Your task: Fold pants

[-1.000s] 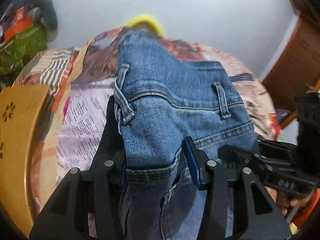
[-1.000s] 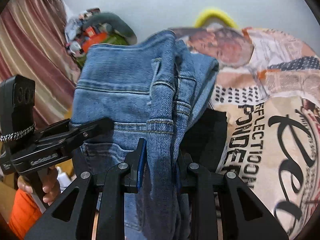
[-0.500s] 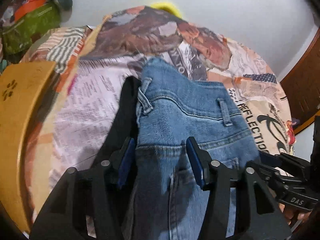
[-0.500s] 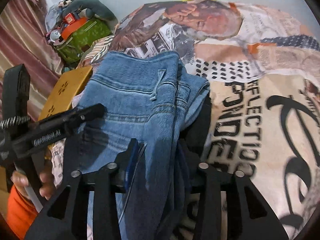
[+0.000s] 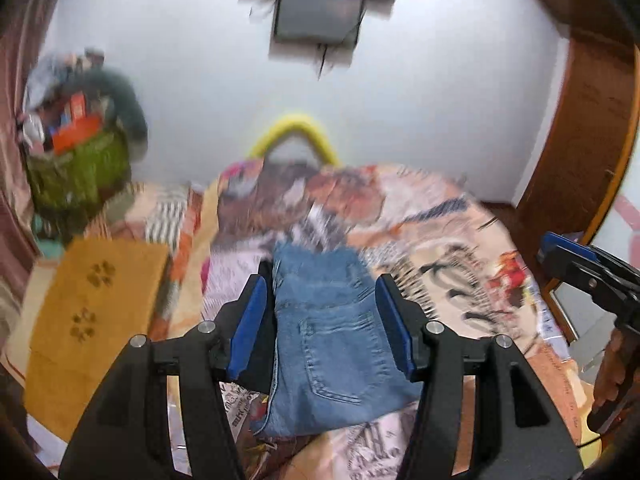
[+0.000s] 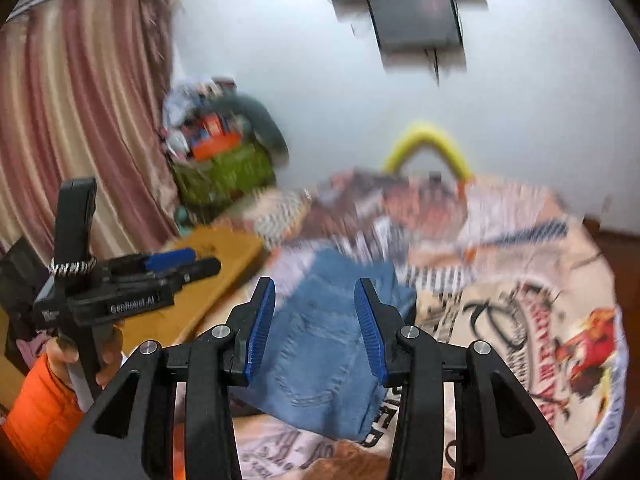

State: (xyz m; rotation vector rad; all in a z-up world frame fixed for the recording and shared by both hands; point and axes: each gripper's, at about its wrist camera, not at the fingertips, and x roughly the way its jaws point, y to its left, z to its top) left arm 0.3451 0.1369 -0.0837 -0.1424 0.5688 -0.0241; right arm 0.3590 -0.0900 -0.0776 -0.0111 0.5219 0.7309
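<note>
Jeans point(image 5: 332, 344) lie folded on the printed sheet point(image 5: 460, 264), back pocket up, near the middle of the bed, a dark cloth point(image 5: 262, 344) under their left edge. Left gripper point(image 5: 320, 324) hangs above them, jaws opening, nothing pinched between the blue pads point(image 5: 250, 320); jeans only seen through the gap. Right gripper point(image 6: 316, 328) also above the jeans, jaws apart, empty. Each gripper shows at the edge of the other's view. Orange sleeve point(image 6: 38, 404) at lower left of right view. Yellow board point(image 5: 92, 316) left of the sheet. Both frames are motion-blurred.
</note>
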